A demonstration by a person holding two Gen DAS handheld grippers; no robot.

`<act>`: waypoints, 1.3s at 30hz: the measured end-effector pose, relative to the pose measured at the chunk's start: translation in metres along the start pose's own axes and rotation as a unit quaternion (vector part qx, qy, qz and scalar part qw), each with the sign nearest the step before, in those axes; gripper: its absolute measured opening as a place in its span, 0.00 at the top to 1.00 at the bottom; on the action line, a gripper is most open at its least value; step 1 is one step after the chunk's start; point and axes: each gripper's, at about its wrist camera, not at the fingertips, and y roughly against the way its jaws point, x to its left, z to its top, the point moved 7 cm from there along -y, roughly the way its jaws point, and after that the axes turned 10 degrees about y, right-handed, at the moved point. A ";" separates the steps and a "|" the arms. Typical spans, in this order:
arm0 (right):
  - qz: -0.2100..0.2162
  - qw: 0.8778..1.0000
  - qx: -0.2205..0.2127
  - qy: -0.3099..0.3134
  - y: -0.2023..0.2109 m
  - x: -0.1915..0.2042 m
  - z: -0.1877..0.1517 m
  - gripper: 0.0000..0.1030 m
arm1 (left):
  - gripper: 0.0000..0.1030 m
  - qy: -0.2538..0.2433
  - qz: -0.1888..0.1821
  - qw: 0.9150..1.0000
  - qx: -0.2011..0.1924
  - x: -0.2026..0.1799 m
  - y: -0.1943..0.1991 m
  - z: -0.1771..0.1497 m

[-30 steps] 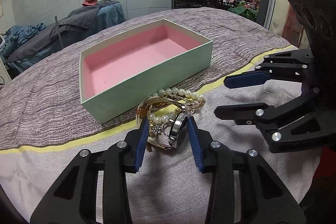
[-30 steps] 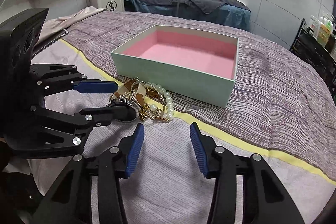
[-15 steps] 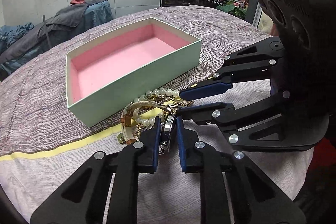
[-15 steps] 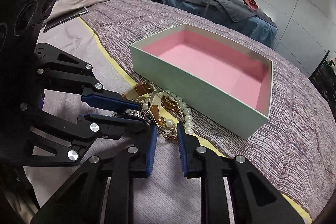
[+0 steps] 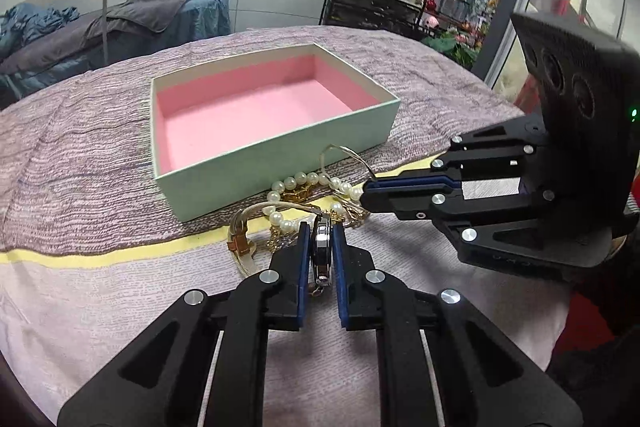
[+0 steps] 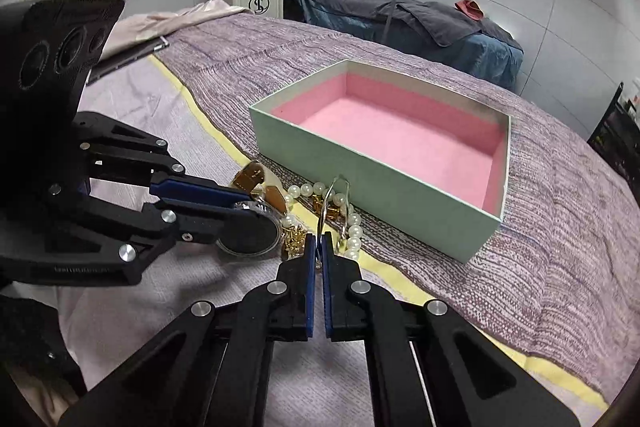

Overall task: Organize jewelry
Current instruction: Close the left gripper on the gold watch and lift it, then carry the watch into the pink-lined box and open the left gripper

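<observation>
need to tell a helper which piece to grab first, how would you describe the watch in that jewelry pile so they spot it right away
Find the mint-green box with pink lining on the purple bedspread; a tangle of jewelry lies against its near wall. At the pile's near edge is the watch, standing on edge between the left gripper's blue fingers. Its round silver metal case sets it apart from the pearl strand and gold chains.

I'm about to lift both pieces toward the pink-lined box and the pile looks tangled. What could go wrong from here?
1. The left claw grips the watch edge-on; its strap lies under the pearl strand, so pearls and gold chain may drag along.
2. The right claw pinches only a thin wire hoop; it could slip or bend.
3. Both claws sit close together beside the box; pulling apart could snag the pile.
</observation>
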 end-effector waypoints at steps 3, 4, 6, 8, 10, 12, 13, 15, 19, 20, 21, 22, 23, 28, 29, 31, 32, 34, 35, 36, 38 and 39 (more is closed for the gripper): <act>0.009 0.999 -0.015 -0.026 0.010 -0.001 0.002 0.97 | 0.90 0.019 -0.006 1.000 -0.011 0.005 0.013 0.003; 0.014 0.999 -0.021 -0.035 0.014 -0.001 0.003 0.97 | 0.90 0.021 -0.007 1.000 -0.014 0.006 0.016 0.004; 0.026 0.998 -0.036 -0.052 0.023 -0.001 0.007 0.97 | 0.91 0.026 -0.008 0.999 -0.018 0.009 0.022 0.005; 0.031 0.996 -0.046 -0.063 0.029 -0.001 0.009 0.97 | 0.91 0.034 -0.010 0.999 -0.021 0.013 0.026 0.006; 0.031 0.996 -0.051 -0.069 0.034 -0.001 0.010 0.97 | 0.91 0.040 -0.017 0.999 -0.020 0.015 0.029 0.006; 0.030 0.996 -0.054 -0.071 0.037 -0.001 0.012 0.97 | 0.91 0.043 -0.016 0.999 -0.023 0.017 0.032 0.005; 0.029 0.995 -0.056 -0.073 0.039 -0.001 0.013 0.97 | 0.91 0.042 -0.014 0.999 -0.024 0.017 0.033 0.005; 0.028 0.995 -0.060 -0.076 0.042 -0.003 0.013 0.97 | 0.91 0.046 -0.013 0.999 -0.027 0.019 0.036 0.005; 0.025 0.994 -0.073 -0.078 0.050 -0.005 0.019 0.97 | 0.91 0.044 -0.013 0.998 -0.040 0.019 0.045 0.012; 0.024 0.994 -0.077 -0.079 0.052 -0.006 0.021 0.97 | 0.91 0.041 -0.011 0.998 -0.045 0.018 0.047 0.016; 0.025 0.993 -0.080 -0.081 0.053 -0.006 0.024 0.97 | 0.91 0.039 -0.011 0.998 -0.051 0.017 0.049 0.021; 0.029 0.992 -0.086 -0.087 0.054 -0.008 0.027 0.97 | 0.91 0.036 -0.012 0.998 -0.056 0.016 0.051 0.026; 0.032 0.991 -0.089 -0.091 0.055 -0.009 0.030 0.97 | 0.91 0.033 -0.013 0.998 -0.060 0.015 0.052 0.030; 0.021 0.989 -0.104 -0.101 0.053 -0.023 0.047 0.97 | 0.91 0.010 -0.003 0.997 -0.075 0.012 0.047 0.061; 0.016 0.989 -0.107 -0.106 0.052 -0.028 0.050 0.97 | 0.91 0.007 0.001 0.997 -0.077 0.012 0.044 0.067; 0.007 0.988 -0.107 -0.110 0.048 -0.037 0.055 0.97 | 0.91 0.006 0.004 0.997 -0.079 0.014 0.037 0.080; 0.004 0.988 -0.107 -0.110 0.045 -0.041 0.058 0.97 | 0.91 0.005 0.006 0.997 -0.079 0.015 0.032 0.086; -0.010 0.989 -0.103 -0.108 0.037 -0.051 0.063 0.97 | 0.91 0.004 0.017 0.997 -0.078 0.020 0.021 0.098; -0.015 0.989 -0.100 -0.109 0.032 -0.056 0.064 0.97 | 0.91 0.006 0.019 0.997 -0.075 0.023 0.015 0.104; -0.019 0.989 -0.097 -0.111 0.026 -0.063 0.067 0.97 | 0.91 0.006 0.019 0.997 -0.072 0.025 0.008 0.108; -0.026 0.989 -0.090 -0.114 0.013 -0.072 0.068 0.97 | 0.91 0.009 0.026 0.997 -0.065 0.030 -0.006 0.117; -0.029 0.989 -0.082 -0.118 0.004 -0.079 0.070 0.97 | 0.91 0.011 0.030 0.998 -0.060 0.033 -0.015 0.122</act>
